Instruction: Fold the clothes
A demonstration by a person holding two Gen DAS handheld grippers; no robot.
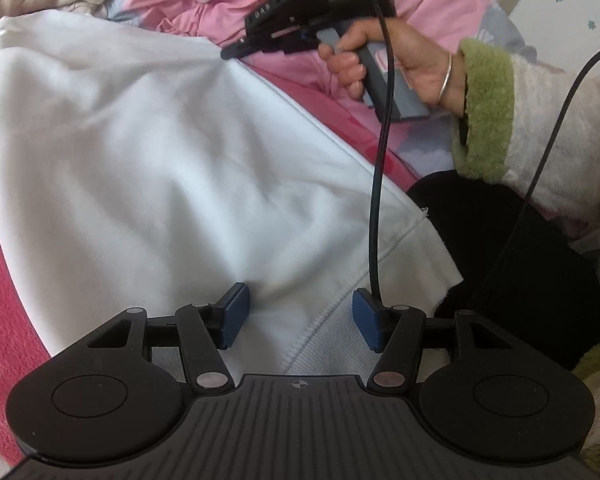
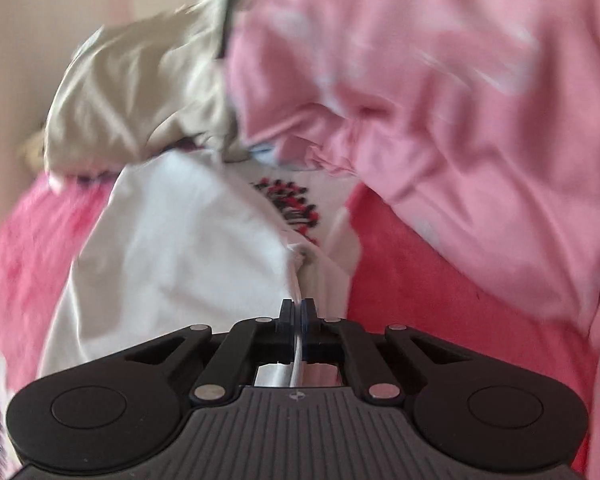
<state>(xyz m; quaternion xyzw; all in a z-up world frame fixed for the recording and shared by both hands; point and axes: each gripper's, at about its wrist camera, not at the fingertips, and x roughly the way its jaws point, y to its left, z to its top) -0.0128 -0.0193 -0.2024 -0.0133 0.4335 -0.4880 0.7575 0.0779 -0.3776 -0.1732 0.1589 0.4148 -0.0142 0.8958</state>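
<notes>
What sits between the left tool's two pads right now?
Only the white garment: its ribbed hem runs through the gap of the open left tool, pads not closed on it. Shows in the left wrist view.

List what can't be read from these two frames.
- White garment: neckline and sleeves unseen; left wrist view cuts it off, left gripper covers the hem.
- Red-black print: unreadable, right wrist view is motion-blurred.
- Right gripper: depth of pinched fabric hidden by its fingers.
- Beige cloth: blurred, type unclear.
</notes>
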